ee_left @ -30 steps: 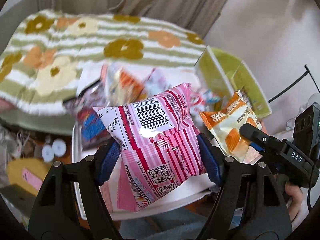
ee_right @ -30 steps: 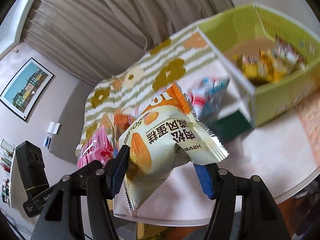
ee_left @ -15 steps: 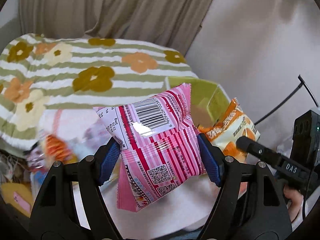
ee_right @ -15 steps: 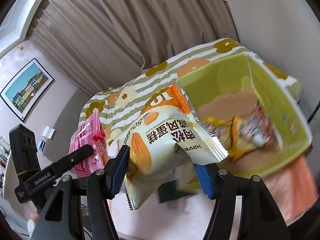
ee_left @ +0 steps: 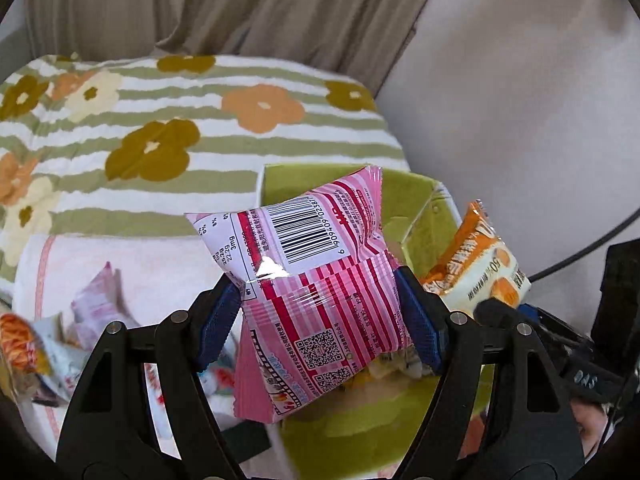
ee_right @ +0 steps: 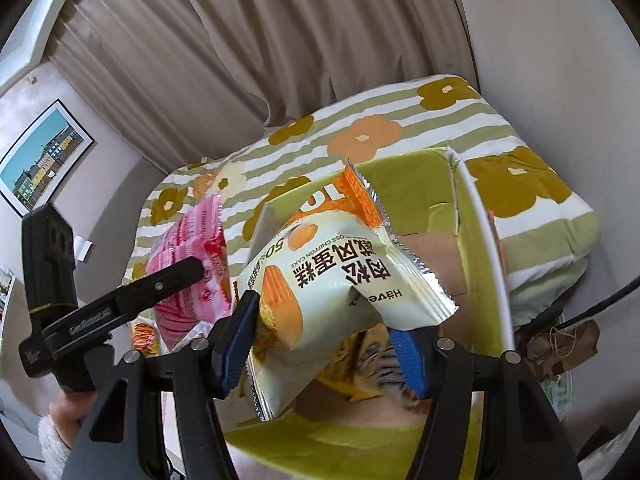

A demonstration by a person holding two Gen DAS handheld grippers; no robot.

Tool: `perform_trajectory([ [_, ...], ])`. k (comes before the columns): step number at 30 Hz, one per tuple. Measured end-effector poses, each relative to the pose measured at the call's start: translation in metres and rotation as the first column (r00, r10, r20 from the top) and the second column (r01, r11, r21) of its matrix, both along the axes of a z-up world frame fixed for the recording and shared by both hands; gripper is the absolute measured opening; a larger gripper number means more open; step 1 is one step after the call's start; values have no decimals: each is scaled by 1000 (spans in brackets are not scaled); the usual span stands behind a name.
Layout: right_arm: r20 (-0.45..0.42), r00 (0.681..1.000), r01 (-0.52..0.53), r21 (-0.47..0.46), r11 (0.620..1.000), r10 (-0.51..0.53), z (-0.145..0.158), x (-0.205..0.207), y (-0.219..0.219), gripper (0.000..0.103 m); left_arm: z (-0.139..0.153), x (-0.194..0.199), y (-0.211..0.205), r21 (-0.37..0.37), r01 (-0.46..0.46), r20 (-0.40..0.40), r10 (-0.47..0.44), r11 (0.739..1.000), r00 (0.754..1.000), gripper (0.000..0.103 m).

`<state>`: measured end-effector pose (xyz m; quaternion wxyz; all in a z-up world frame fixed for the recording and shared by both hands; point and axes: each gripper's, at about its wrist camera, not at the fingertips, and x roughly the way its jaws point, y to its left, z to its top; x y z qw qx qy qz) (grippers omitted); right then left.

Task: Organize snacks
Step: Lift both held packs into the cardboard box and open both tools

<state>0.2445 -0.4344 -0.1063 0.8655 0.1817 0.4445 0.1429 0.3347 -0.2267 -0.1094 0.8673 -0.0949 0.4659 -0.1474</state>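
My left gripper (ee_left: 320, 320) is shut on a pink striped snack bag (ee_left: 316, 280) with a barcode, held above the green box (ee_left: 352, 428). Beside it, at the right of the left wrist view, the orange-and-cream cake bag (ee_left: 476, 272) shows in the other gripper. My right gripper (ee_right: 324, 344) is shut on that cream chiffon cake bag (ee_right: 340, 280), hanging over the open green box (ee_right: 460, 208). Snack packets (ee_right: 368, 364) lie on the box floor under it. The pink bag (ee_right: 188, 276) and the left gripper's finger (ee_right: 160, 284) appear at the left of the right wrist view.
Loose snack packets (ee_left: 92, 320) lie on a white cloth (ee_left: 132, 256) left of the box. A green striped flowered blanket (ee_left: 160, 128) covers the surface behind. Curtains (ee_right: 280, 40) hang at the back, a cable (ee_left: 592, 240) runs at right. A hand in a fluffy sleeve (ee_right: 56, 432) holds the left gripper.
Both grippers have swung sideways with their bags, from over the loose snack pile to above the green box. Grips are unchanged.
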Motion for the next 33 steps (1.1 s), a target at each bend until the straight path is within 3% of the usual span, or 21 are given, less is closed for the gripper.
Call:
perform_trajectory([
  [5,-23,1000,2,-62,998,-3,-11,14,-7,59,-15,33,-26,64,38,-27,-36,997,999,73],
  [18,-51,996,62,-120,991,-69,-23,30,-28,59,-39,79,-56,96,104,-69,-98,990,993,73],
  [25,-65,995,73,-125,989,-82,-26,32,-30,59,-44,89,-64,177,124,-77,-112,976,991,100],
  [33,-65,995,58,-163,985,-70,-21,28,-23,59,-37,75,-42,183,102,-74,-90,978,993,101],
])
